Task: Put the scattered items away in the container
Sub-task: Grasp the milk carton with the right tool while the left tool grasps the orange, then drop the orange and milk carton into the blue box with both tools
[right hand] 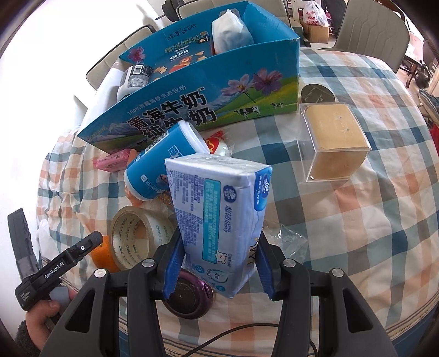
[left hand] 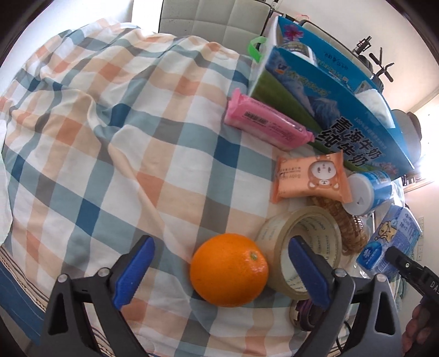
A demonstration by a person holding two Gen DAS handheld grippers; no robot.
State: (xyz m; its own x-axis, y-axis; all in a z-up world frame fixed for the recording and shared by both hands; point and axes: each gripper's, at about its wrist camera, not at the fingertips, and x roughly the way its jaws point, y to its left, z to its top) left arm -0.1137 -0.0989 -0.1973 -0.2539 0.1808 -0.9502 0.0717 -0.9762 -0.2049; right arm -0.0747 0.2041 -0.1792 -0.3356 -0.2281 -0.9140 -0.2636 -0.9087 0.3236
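Tissue pack, blue-and-white plastic-wrapped [right hand: 219, 228], sits clamped in the right gripper [right hand: 218, 267], long axis toward 12 o'clock, where the blue cardboard milk carton container [right hand: 192, 109] stands. Left gripper [left hand: 219, 277] hangs spread around the round orange fruit [left hand: 229, 269], not touching it.

A checked cloth [left hand: 115, 153] covers the table. Pale padded chairs [left hand: 214, 19] stand at its far edge, against white walls. Bright daylight washes the room.
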